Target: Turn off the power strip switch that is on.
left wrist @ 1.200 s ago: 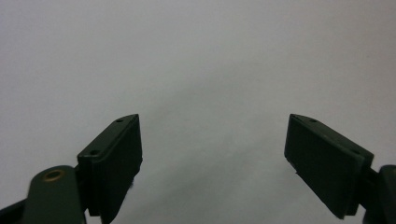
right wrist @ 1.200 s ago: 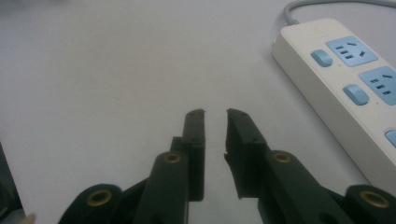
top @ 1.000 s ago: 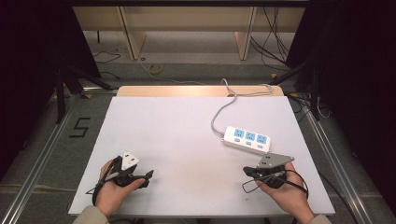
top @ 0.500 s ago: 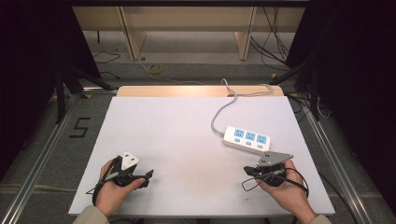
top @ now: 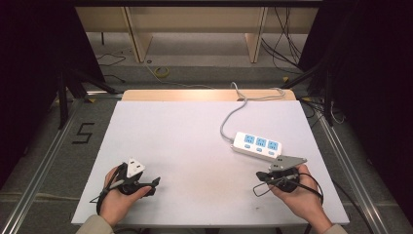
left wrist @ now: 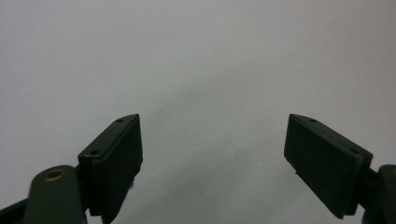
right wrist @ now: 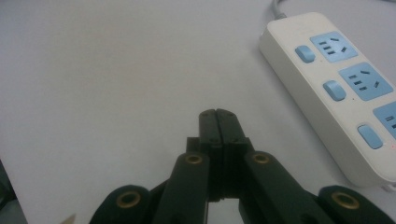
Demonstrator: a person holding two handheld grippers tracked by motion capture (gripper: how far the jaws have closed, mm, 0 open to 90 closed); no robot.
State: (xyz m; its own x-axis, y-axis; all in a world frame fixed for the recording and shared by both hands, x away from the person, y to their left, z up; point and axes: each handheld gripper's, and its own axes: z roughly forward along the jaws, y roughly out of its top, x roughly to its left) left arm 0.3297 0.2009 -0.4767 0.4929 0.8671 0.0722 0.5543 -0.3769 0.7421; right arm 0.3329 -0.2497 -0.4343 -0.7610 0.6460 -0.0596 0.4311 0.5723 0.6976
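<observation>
The power strip (top: 258,145) lies flat on the table (top: 185,136) at about 3 o'clock, its cord (top: 229,114) curling away toward 12. The right gripper (top: 261,176) rests near it at its 6 o'clock, jaws clenched on nothing. The left gripper (top: 155,183) sits at 7 o'clock, jaws released and empty. The strip looks like stiff, smooth, fairly light plastic, likely slippery; gripping across its narrow sides near the middle seems safest, and the cord may drag.

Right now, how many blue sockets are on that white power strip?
3, in a row along the white plastic power strip: the left socket, the middle socket, the right socket. None appear hidden.
</observation>
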